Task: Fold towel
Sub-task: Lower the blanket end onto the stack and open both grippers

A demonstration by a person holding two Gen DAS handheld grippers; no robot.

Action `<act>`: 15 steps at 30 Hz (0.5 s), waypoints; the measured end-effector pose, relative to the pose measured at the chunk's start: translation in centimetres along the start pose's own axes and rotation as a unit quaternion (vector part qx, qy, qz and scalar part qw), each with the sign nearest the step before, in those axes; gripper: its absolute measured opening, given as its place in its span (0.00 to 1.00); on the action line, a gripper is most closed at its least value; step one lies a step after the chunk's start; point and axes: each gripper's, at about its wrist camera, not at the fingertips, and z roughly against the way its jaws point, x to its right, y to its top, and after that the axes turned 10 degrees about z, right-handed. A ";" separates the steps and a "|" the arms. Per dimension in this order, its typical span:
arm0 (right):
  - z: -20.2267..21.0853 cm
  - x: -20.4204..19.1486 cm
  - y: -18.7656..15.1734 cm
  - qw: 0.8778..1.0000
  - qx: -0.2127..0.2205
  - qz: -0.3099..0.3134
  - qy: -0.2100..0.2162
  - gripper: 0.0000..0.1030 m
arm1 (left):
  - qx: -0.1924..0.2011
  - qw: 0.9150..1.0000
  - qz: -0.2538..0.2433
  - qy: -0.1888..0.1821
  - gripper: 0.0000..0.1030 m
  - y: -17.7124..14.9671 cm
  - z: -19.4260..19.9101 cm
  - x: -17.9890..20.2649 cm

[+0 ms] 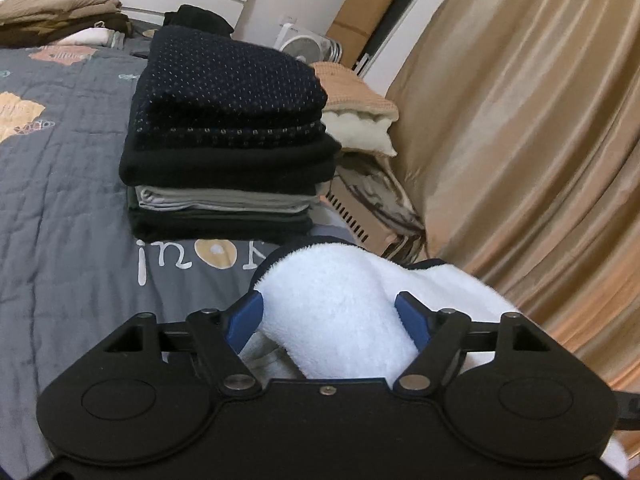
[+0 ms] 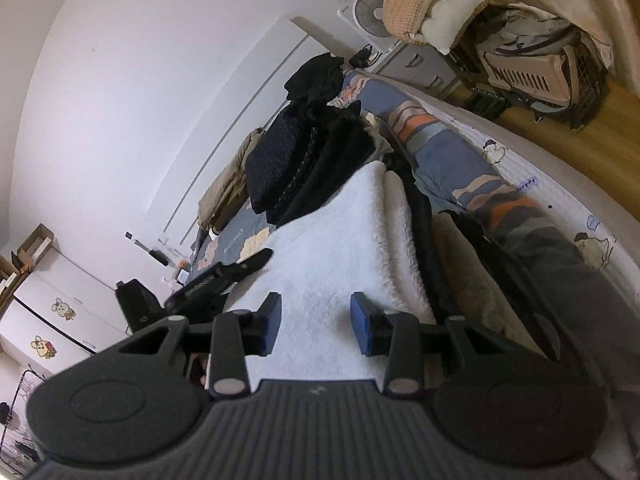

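Observation:
A white fluffy towel (image 1: 332, 280) with a dark trim bulges up between the blue fingers (image 1: 250, 320) of my left gripper (image 1: 331, 316), which is shut on the thick bundle just above the grey quilt. In the right wrist view the same towel (image 2: 340, 240) stretches away over the bed toward the clothes stack. It fills the gap between the blue pads (image 2: 362, 330) of my right gripper (image 2: 316, 326), which is shut on it. The towel spreads wider than the right fingers on both sides. A black ribbed body (image 2: 218, 278) shows at the towel's left edge.
A tall stack of folded dark clothes (image 1: 228, 128) stands on the quilted bed (image 1: 60, 184) just beyond the towel. A tan curtain (image 1: 520, 140) hangs to the right. A fan (image 2: 370, 10), a cushion pile and a pet carrier (image 2: 532, 68) sit on the floor past the bed edge.

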 end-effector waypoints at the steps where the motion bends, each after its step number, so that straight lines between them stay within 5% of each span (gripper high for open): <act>1: 0.0 0.0 0.0 1.000 -0.003 0.001 0.000 0.36 | 0.006 1.000 0.004 -0.005 0.70 0.2 0.8 -0.1; 5: 0.3 0.0 -0.1 1.000 -0.006 0.000 -0.004 0.36 | 0.026 0.999 0.019 -0.042 0.69 0.8 5.2 -0.3; 8: 0.5 0.1 -0.2 1.000 -0.005 -0.003 -0.004 0.36 | 0.016 0.994 0.022 -0.103 0.75 0.1 8.4 0.4; 12: 0.5 -0.1 -0.5 1.000 -0.002 -0.002 -0.007 0.36 | -0.018 0.974 0.052 -0.218 0.82 -2.5 11.1 1.4; 15: 0.5 0.0 -0.5 1.000 0.001 -0.009 -0.009 0.36 | -0.047 0.966 0.074 -0.244 0.83 -4.9 10.8 1.6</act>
